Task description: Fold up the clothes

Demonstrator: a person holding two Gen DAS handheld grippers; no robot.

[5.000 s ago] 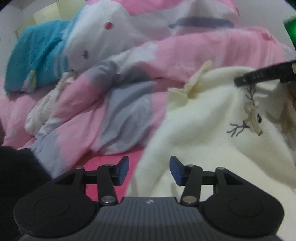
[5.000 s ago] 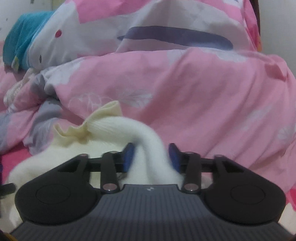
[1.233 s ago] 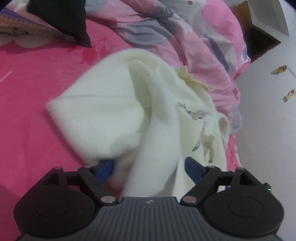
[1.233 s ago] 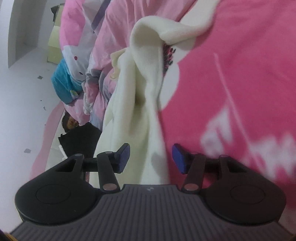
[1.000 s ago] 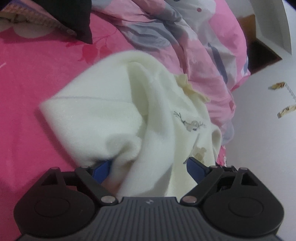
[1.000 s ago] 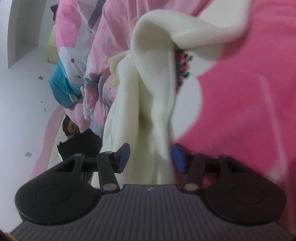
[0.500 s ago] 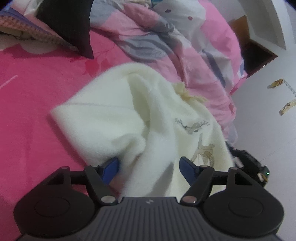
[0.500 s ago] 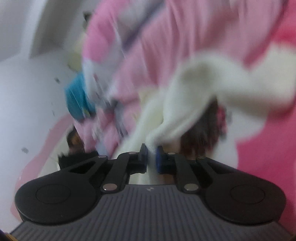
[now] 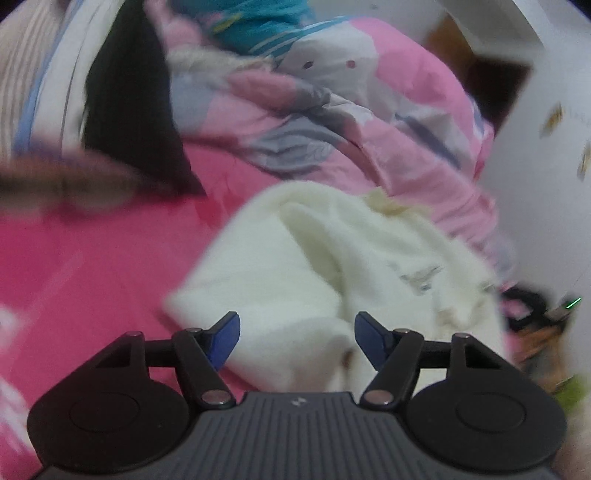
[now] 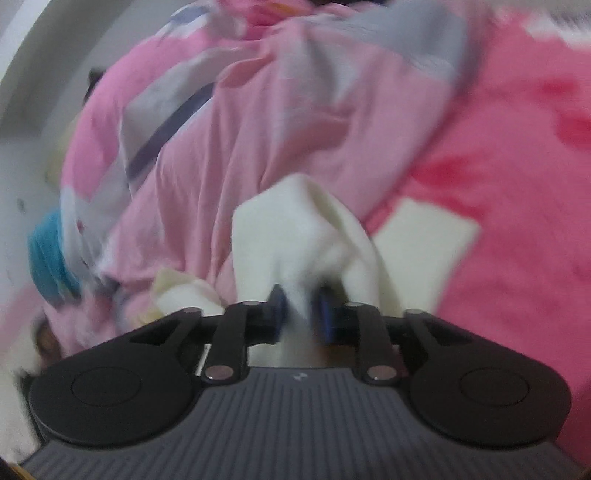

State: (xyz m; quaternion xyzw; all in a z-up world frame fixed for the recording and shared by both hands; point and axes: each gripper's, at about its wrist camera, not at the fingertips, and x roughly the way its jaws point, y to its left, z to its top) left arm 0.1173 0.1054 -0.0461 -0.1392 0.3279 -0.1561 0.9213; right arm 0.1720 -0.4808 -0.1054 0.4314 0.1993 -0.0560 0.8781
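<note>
Cream fleece fills the gap of the right tool [image 10: 300,308]: its two blue-padded fingers [image 10: 277,302] pinch a bunched fold of the one cream garment [image 10: 306,236], the jaws having just eased apart slightly while the cloth remains between them. The pinched fold rises as a soft peak directly ahead of that tool, with more of the garment lying flat beyond it to the right.

Left tool [image 9: 296,338], two fingers [image 9: 224,336] likewise blue-padded, stands spread after closing partway; a rounded lump of the same garment [image 9: 317,266] lies between the jaws, and no pad is seen pressing on it. From this tool the garment spreads ahead and to the right, thick and fuzzy, with a faint grey printed motif on its right part; detail is blurred.

Under both tools: one bed sheet [image 9: 92,266], bright pink and smooth, with paler markings. Beyond the garment: one rumpled quilt [image 9: 369,122], pink, grey and white patches, heaped in folds. Further out, ahead-left of the left tool: one black cloth item [image 9: 129,110]. At the far top: one teal cloth item [image 9: 255,26]. Right of the left tool, pale floor [image 9: 535,229].
</note>
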